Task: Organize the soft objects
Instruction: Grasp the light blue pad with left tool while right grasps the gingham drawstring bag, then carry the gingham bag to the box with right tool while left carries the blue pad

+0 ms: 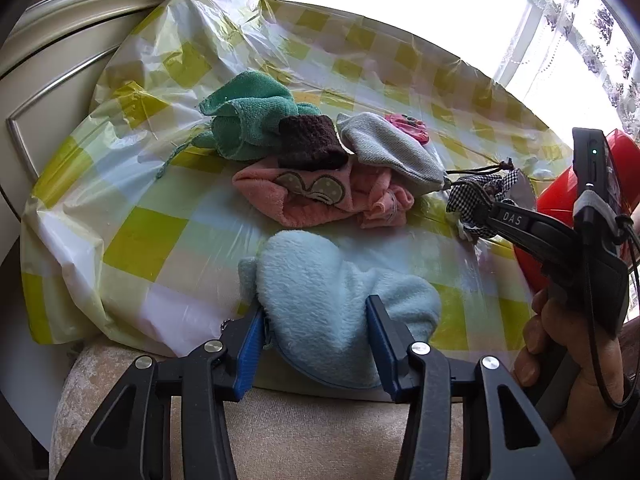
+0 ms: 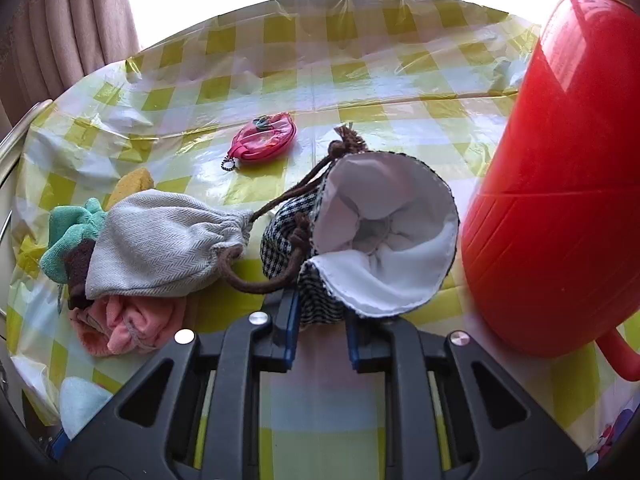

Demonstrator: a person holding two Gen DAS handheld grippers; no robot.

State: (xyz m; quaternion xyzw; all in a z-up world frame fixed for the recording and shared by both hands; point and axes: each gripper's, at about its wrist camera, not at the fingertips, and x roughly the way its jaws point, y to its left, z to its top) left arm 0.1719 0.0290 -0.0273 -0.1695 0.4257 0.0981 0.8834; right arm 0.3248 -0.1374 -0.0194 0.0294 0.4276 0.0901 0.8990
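Observation:
My left gripper (image 1: 316, 332) is shut on the near end of a fluffy light blue pouch (image 1: 332, 276) lying at the table's front edge. My right gripper (image 2: 322, 328) is shut on the rim of a black-and-white checked drawstring pouch (image 2: 288, 236). That pouch's white-lined mouth (image 2: 384, 240) gapes towards the camera. From the left wrist view the right gripper (image 1: 486, 210) pinches the same checked pouch (image 1: 476, 192). A heap lies in the middle: green towel (image 1: 248, 116), brown knit piece (image 1: 310, 140), pink cloth (image 1: 304, 200) and grey drawstring pouch (image 1: 392, 148).
A red plastic jug (image 2: 560, 200) stands close on the right of the checked pouch. A small pink coin purse (image 2: 264, 138) lies farther back on the yellow-checked plastic cloth (image 2: 360, 80). A cream headboard (image 1: 52, 64) borders the left side. A hand (image 1: 560, 360) holds the right gripper's handle.

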